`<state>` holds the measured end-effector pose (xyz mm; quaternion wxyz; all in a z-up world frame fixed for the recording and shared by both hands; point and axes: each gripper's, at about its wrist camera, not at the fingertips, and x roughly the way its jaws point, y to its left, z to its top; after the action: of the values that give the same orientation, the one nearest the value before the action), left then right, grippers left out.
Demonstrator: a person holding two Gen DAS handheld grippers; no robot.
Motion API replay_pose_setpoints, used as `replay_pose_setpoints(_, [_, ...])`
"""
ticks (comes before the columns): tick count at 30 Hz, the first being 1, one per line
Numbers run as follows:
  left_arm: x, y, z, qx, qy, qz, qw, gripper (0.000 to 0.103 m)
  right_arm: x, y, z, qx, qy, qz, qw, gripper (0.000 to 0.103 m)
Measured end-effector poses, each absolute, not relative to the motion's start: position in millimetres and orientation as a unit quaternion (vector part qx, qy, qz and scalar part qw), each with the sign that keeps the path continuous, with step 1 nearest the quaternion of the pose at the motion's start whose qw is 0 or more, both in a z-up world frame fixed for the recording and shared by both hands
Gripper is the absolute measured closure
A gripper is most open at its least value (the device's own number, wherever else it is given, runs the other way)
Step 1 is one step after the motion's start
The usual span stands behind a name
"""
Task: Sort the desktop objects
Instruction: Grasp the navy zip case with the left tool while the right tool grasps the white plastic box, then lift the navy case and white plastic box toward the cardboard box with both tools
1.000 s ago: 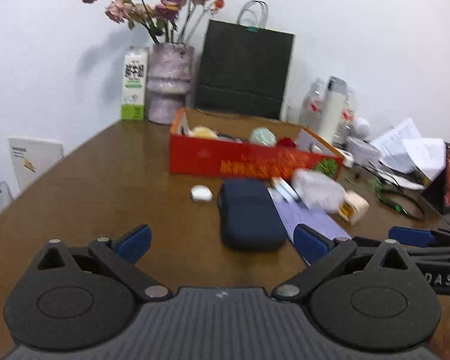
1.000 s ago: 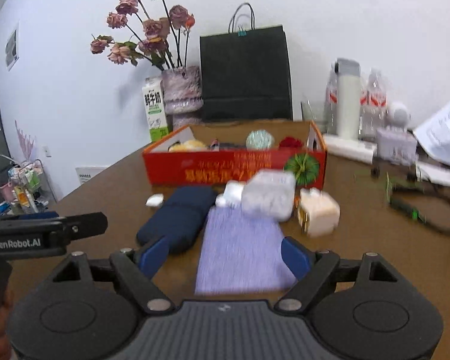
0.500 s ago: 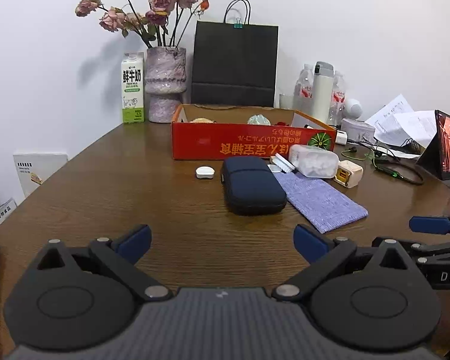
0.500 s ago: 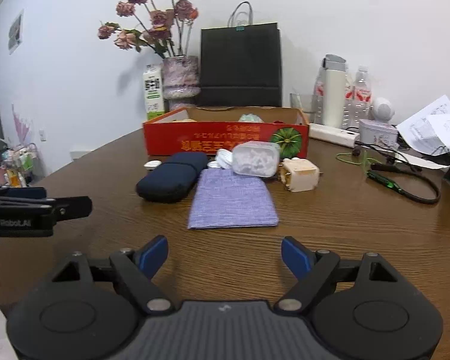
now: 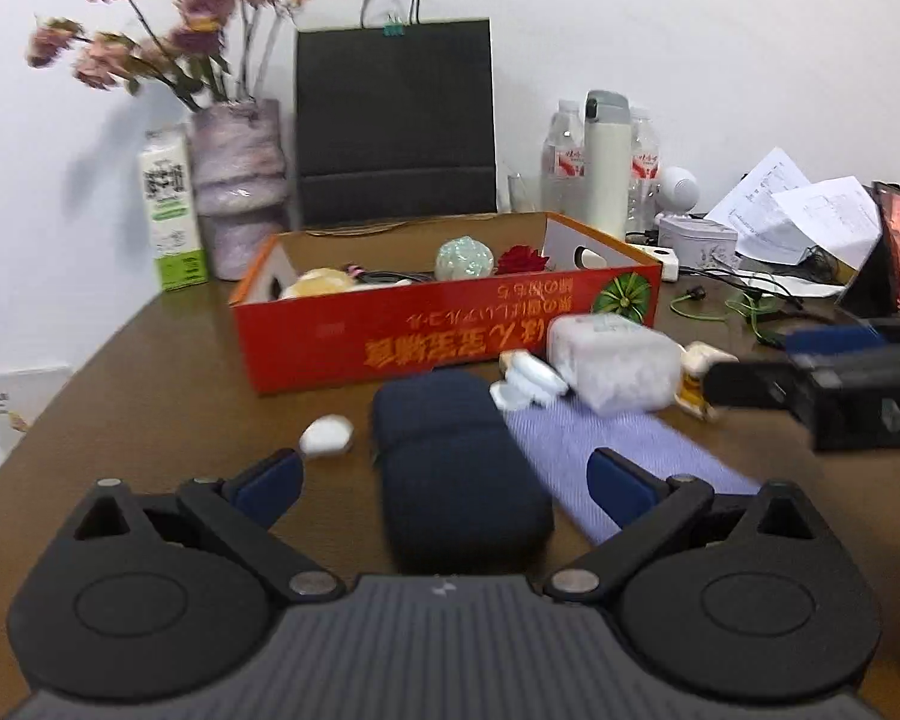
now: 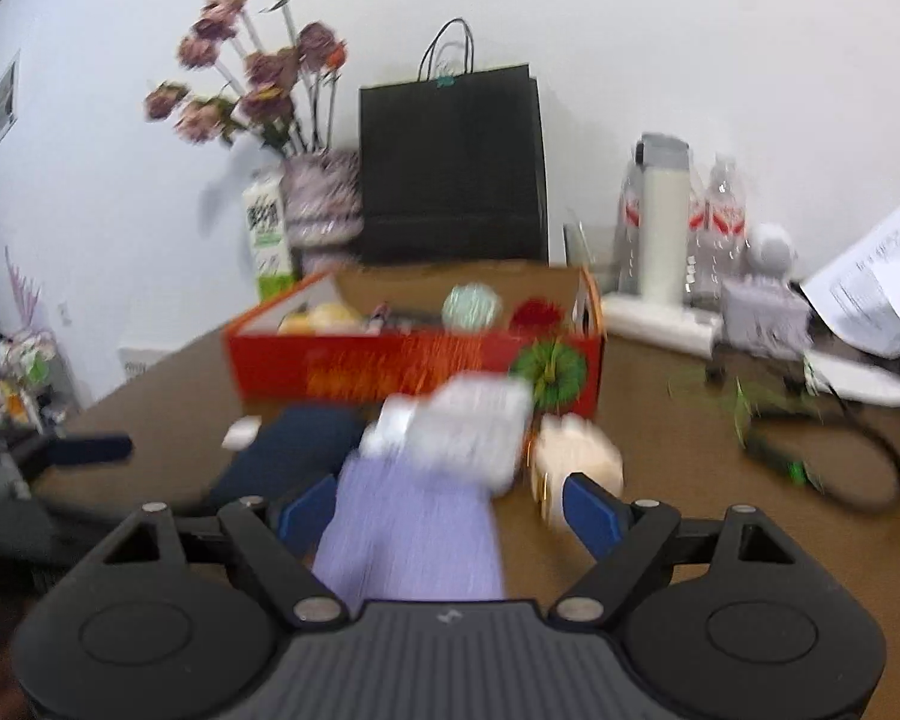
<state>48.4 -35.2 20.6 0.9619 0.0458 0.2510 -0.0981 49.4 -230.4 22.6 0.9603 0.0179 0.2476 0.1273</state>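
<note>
The left gripper (image 5: 444, 480) has its fingers apart above the dark blue oval fabric case (image 5: 456, 468); the right gripper (image 6: 450, 510), fingers apart, faces the lilac woven cloth (image 6: 408, 534); I would lower slowly, centre each item, then close.

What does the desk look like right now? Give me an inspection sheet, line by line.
Surface: brown wooden table, crowded.
Job's things: navy case, lilac cloth, clear plastic box, small white case, cream cube lie before the red box, which already holds items.
Clutter: bottles, tin, papers at right.
Grippers: left gripper open, empty; right gripper open, empty.
Cables: green cable, power strip.
Surroundings: white wall, black bag, vase, milk carton.
</note>
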Motion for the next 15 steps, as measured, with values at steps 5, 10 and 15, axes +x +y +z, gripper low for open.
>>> replay_pose_setpoints(5, [100.8,-37.6,10.7,0.007,0.311,-0.102,0.945,0.014,129.7,-227.5,11.3,0.054,0.301,0.118,0.945,0.024])
replay_pose_setpoints(10, [122.2,-29.1,-0.4,-0.029,0.338,-0.104,0.935,0.028,164.5,-217.8,-4.1,0.055,0.33,0.115,0.935,0.037])
replay_pose_setpoints(15, [130.2,-32.7,-1.2,-0.028,0.338,-0.1,0.935,0.035,164.8,-206.0,-4.0,0.028,0.322,0.107,0.94,0.039])
